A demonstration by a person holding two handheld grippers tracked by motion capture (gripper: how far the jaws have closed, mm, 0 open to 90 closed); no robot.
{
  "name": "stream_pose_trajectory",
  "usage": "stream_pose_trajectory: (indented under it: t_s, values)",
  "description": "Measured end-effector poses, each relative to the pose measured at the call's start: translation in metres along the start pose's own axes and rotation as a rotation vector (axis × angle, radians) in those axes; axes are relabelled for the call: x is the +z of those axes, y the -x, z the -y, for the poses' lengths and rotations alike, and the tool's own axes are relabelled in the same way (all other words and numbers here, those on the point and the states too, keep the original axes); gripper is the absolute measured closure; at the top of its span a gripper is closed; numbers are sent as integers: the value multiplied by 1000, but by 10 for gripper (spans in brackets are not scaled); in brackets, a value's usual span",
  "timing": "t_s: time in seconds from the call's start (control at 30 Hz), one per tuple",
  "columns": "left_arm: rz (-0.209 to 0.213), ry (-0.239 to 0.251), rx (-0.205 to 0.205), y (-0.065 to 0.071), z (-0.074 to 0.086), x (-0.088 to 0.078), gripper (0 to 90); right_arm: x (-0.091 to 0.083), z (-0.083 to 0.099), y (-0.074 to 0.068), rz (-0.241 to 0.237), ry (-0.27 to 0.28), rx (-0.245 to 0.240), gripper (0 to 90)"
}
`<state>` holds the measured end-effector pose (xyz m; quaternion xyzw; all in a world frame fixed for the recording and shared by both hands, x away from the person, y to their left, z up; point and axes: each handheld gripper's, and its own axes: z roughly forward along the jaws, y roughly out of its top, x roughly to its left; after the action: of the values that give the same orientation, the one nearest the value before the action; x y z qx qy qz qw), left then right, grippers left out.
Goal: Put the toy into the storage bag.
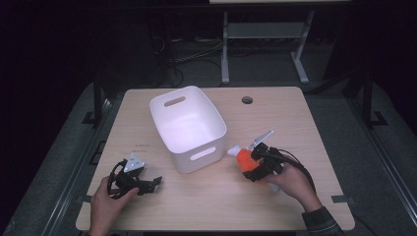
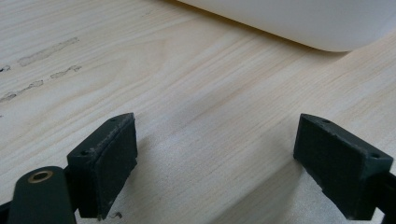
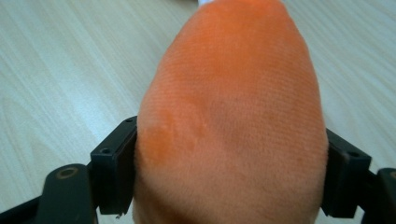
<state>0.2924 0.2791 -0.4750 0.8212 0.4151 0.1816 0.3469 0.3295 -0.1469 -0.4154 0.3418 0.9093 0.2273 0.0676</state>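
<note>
Two grippers are working around the white bin (image 1: pixel 188 127): the right gripper (image 1: pixel 250 163) is clamping an orange plush toy (image 3: pixel 231 116) just beside the bin's near right corner, jaws pressing both its flanks, its long axis running out ahead of them toward the bin; the left gripper (image 2: pixel 219 163) is sitting empty with jaws spread wide over the table (image 2: pixel 196 93), off the bin's near left side, so the right hand looks nearer for a drop

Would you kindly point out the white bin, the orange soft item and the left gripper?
white bin (image 1: pixel 210 155), high view, near wall.
orange soft item (image 3: pixel 233 121), right gripper view, fabric middle.
left gripper (image 2: pixel 215 163), left gripper view, between open jaws.
</note>
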Motion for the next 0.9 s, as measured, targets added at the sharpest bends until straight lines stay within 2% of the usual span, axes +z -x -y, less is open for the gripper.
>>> stream_pose_trajectory:
  t_s: [0.33,0.9]
  values:
    - [-1,3,-1,0,0,0,129,-8,-2,12,20,20,25,222]
    - [0,3,-3,0,0,0,129,-15,-20,27,29,57,50,221]
